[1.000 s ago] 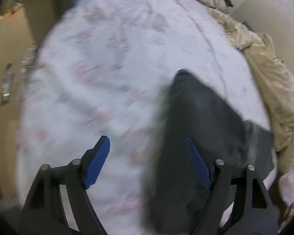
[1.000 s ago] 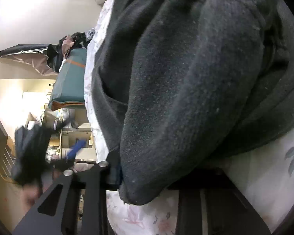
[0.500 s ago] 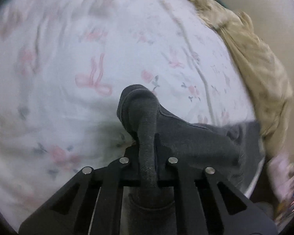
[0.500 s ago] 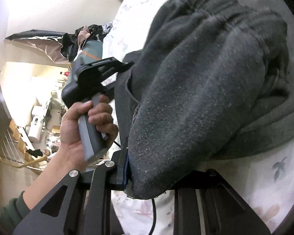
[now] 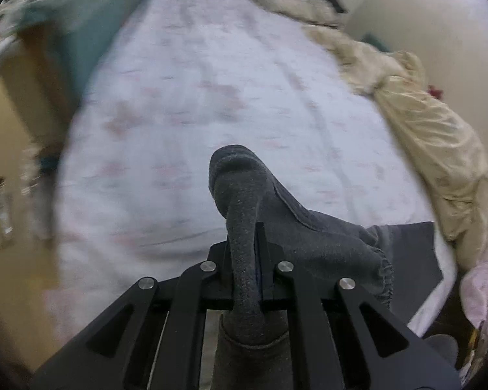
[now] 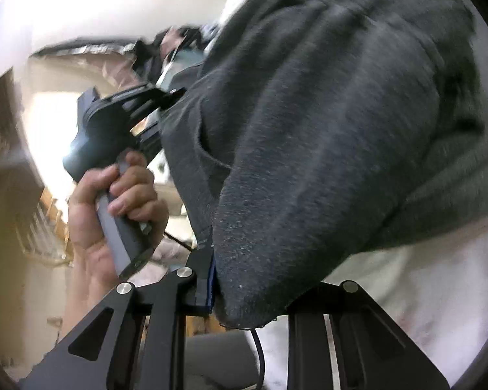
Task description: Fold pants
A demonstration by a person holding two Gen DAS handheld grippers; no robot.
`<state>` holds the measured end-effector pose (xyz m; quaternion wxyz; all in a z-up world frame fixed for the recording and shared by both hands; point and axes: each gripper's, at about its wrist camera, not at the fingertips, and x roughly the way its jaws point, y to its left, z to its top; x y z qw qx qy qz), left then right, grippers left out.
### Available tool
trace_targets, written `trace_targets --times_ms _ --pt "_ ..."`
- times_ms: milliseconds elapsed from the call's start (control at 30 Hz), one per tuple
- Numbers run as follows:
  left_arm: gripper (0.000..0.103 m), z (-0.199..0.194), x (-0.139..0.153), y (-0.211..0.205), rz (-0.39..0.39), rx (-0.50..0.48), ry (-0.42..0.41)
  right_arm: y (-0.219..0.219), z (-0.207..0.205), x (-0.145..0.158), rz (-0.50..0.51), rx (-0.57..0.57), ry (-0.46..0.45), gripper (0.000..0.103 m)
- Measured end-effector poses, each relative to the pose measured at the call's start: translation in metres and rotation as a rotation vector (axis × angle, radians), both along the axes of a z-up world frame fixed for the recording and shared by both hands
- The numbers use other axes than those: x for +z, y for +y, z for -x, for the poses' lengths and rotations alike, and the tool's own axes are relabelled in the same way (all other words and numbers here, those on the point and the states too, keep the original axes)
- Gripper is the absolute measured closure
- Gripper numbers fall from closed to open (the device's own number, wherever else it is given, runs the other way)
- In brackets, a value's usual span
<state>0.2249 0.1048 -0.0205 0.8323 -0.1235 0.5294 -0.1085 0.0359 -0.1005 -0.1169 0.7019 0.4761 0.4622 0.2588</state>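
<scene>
The dark grey fleece pants (image 5: 296,227) hang from both grippers above the bed. My left gripper (image 5: 245,260) is shut on a bunched fold of the pants, which sticks up between its fingers. My right gripper (image 6: 240,292) is shut on another edge of the pants (image 6: 325,130), which fill most of the right wrist view. The left gripper (image 6: 120,120) and the hand holding it show in the right wrist view, clamped on the cloth's far edge.
A white sheet with faint pink flowers (image 5: 211,97) covers the bed. A crumpled beige quilt (image 5: 423,123) lies along the right side by the wall. A teal cushion (image 5: 91,22) sits at the upper left. Cluttered shelves lie beyond the bed (image 6: 48,227).
My left gripper went from open beside the pants to shut on a fold, then lifted it away from the sheet. My right gripper stayed shut and the cloth rose with it.
</scene>
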Motion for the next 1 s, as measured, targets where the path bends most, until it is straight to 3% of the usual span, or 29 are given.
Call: trace_targets --times_ms 167,233,333,400,500,533,567,633,733,833,933,1000 --pt "0.097 0.018 -0.028 0.084 -0.12 0.126 0.091 0.074 0.002 -0.028 -0.099 0.144 0.052 0.081" --pt "0.097 0.022 -0.055 0.104 -0.134 0.151 0.158 0.087 0.005 -0.04 -0.069 0.194 0.078 0.075" --pt "0.094 0.024 -0.077 0.115 -0.128 0.175 0.173 0.092 0.012 -0.068 -0.019 0.254 0.192 0.062" --pt "0.083 0.024 -0.082 0.117 -0.173 0.195 0.182 0.087 0.015 -0.077 0.011 0.286 0.268 0.05" --pt "0.057 0.026 -0.073 0.107 -0.349 0.213 0.131 0.07 0.017 -0.068 0.059 0.344 0.275 0.049" --pt "0.053 0.027 -0.064 0.1 -0.395 0.202 0.089 0.061 0.017 -0.06 0.069 0.349 0.261 0.049" --pt "0.046 0.029 -0.059 0.093 -0.404 0.181 0.057 0.048 0.017 -0.051 0.073 0.349 0.238 0.049" --pt "0.044 0.033 -0.045 0.078 -0.391 0.128 0.005 0.017 0.015 -0.033 0.103 0.336 0.198 0.048" --pt "0.044 0.043 -0.027 0.046 -0.287 0.01 -0.039 -0.052 0.007 -0.003 0.199 0.27 0.117 0.048" --pt "0.044 0.058 -0.025 0.004 -0.212 -0.113 -0.005 -0.129 -0.013 0.027 0.331 0.162 0.034 0.047" --pt "0.044 0.072 -0.034 -0.023 -0.283 -0.087 0.042 -0.213 -0.045 0.059 0.484 -0.009 -0.019 0.036" --pt "0.044 0.082 -0.034 -0.029 -0.238 -0.023 0.036 -0.271 -0.068 0.072 0.577 -0.127 -0.025 0.034"
